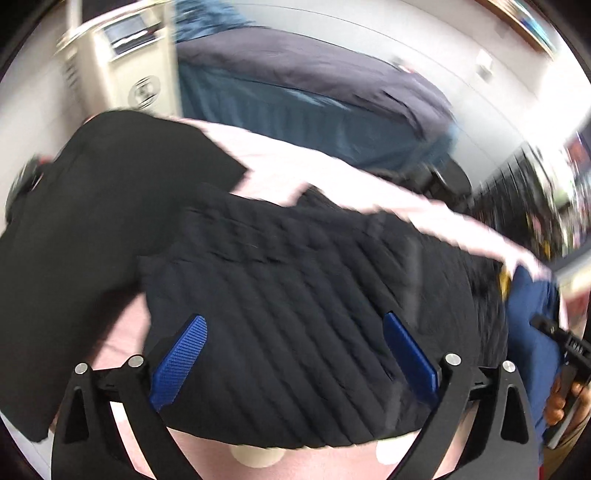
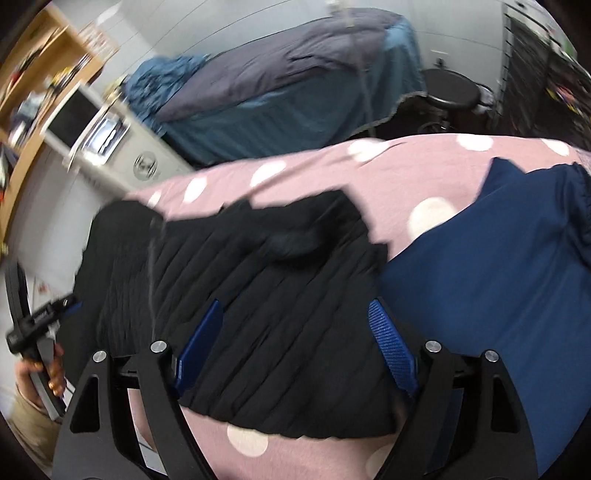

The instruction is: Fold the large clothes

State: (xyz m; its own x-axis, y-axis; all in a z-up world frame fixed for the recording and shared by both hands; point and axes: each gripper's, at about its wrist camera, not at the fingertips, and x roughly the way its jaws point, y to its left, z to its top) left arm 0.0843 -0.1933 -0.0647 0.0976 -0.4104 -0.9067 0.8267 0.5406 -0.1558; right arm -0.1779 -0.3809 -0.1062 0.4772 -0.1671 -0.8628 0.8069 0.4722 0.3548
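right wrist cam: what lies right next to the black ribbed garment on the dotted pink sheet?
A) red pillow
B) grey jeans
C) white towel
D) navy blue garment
D: a navy blue garment lies on the pink polka-dot sheet along the right edge of the black ribbed garment.

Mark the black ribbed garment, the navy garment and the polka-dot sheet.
black ribbed garment (image 2: 280,295), right wrist view, middle of the ribbed panel
navy garment (image 2: 498,266), right wrist view, broad flat area
pink polka-dot sheet (image 2: 399,173), right wrist view, bare pink patch

A bed with blue-grey covers (image 2: 280,85) stands against the white wall (image 2: 454,29), a black round stool (image 2: 452,94) just beside its end.
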